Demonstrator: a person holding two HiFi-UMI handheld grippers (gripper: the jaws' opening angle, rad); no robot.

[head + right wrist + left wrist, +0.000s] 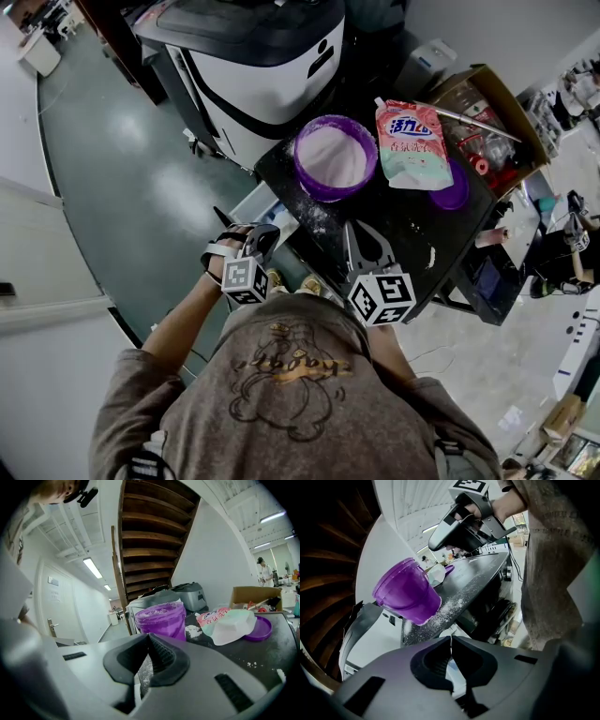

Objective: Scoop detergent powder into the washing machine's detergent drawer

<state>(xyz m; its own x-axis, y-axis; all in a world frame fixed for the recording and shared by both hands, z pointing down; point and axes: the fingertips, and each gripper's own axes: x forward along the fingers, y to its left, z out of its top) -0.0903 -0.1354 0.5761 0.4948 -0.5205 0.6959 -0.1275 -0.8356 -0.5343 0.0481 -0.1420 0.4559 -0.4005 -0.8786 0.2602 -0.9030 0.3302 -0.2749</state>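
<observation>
A purple tub (pixel 336 157) full of white powder stands on the black table (pixel 394 234), with a detergent pouch (pixel 410 145) to its right. My left gripper (pixel 261 236) is shut and empty, off the table's left edge. It hangs over a white and blue part (pixel 265 212) that looks like the drawer. The right gripper (pixel 362 231) is shut and empty, low over the table's near side. From the right gripper (pixel 147 641) the tub (pixel 160 618) is straight ahead. From the left gripper (pixel 451 641) the tub (pixel 405 590) is up to the left.
The washing machine (pixel 253 56) stands behind the table. A purple lid (pixel 452 187) lies right of the pouch, and a cardboard box (pixel 487 122) of odds and ends sits at the table's far right. Spilled powder (pixel 319 220) dusts the tabletop. A person (pixel 264 569) stands far off.
</observation>
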